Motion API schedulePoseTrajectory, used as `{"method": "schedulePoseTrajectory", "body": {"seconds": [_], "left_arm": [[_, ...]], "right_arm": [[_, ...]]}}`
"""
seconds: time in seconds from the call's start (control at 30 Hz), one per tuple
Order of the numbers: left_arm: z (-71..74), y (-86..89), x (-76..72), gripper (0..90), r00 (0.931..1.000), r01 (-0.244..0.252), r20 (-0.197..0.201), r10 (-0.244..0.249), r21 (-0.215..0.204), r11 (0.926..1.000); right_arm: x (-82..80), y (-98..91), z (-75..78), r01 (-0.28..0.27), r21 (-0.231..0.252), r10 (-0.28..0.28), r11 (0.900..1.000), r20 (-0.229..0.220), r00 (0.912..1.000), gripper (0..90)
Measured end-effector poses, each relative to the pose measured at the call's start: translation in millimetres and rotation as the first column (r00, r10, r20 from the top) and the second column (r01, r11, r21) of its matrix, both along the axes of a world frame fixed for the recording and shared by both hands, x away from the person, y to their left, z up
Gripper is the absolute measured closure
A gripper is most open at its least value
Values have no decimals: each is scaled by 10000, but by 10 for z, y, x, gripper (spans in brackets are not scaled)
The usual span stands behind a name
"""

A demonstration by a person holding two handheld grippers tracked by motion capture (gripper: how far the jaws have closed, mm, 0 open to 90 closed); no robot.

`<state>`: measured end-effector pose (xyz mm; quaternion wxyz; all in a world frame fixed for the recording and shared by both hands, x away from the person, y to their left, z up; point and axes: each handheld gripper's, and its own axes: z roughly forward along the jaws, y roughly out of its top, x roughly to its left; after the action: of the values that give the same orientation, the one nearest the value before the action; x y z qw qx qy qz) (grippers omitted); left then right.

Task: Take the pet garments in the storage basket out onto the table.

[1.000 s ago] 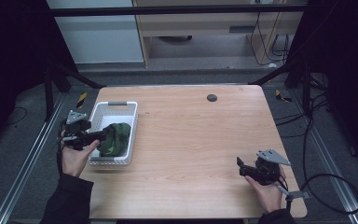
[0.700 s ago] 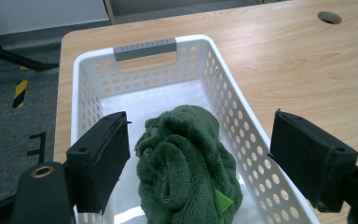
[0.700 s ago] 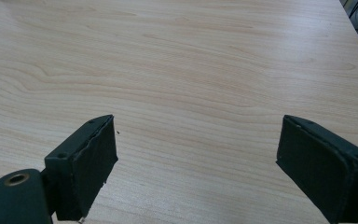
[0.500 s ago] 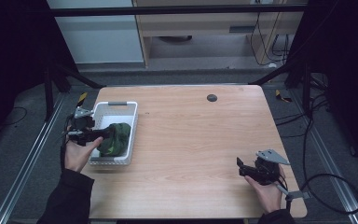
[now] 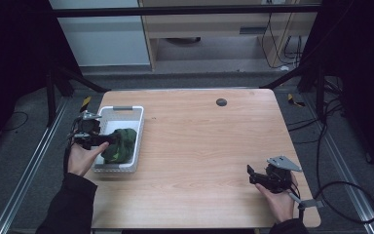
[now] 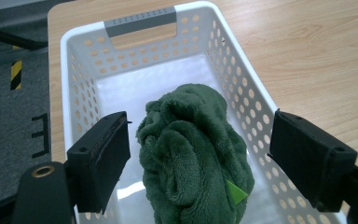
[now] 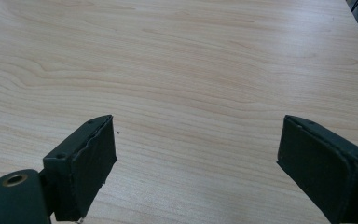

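Closest to the person's edge, the right gripper [image 5: 251, 174] sits low over the near right part of the light wood-grain table [image 5: 209, 146], held in the person's right hand [image 5: 280, 202] with its grey three-cornered plate on top and a cable trailing off past the table edge. In the right gripper view its two black jaws are spread wide with just bare tabletop between them, so it's holding nothing. Over on the left side, a bit further in, the left gripper [image 6: 198, 156] is held by the person's left hand [image 5: 80, 158], dark sleeve coming up from the bottom, and it's poking in over the left wall of the white perforated plastic basket [image 6: 81, 88]. Jaws are wide apart here too, and in the left gripper view the crumpled dark green fluffy towel [image 6: 193, 154] sits right between them, not touching either pad as far as I can see. The towel is bunched in a heap in the near half of the basket, with a small bright green tag [image 6: 235, 192] sticking out low on it. The far half of the basket floor is bare, and its far rim has a grey handle strip [image 6: 141, 21]. Way past all that, near the far edge of the table, there's a small dark round disc [image 5: 221, 102], well apart from both grippers.
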<state>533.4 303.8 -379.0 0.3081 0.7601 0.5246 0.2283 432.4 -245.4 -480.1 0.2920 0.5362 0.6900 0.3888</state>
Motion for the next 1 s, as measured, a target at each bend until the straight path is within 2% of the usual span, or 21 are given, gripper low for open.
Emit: {"method": "schedulePoseTrajectory", "body": {"seconds": [0.17,0.53,0.7,1.0], "left_arm": [[-29,-11,46,191,9994,46,-349,-38,241,9997],[-82,-39,95,192,9974,64,-717,-35,401,9992],[-139,-46,121,194,9949,3,-1003,47,495,9988],[-198,-49,135,195,9931,-78,-1162,136,503,9987]], "right_arm": [[6,-3,-2,-13,-8,13,10000,-40,10000,111],[12,-2,-6,-16,-14,16,10000,-111,9999,109],[13,3,-8,-43,-29,43,10000,-152,9999,109],[17,5,-12,-60,-30,60,10000,-176,9998,109]]}}
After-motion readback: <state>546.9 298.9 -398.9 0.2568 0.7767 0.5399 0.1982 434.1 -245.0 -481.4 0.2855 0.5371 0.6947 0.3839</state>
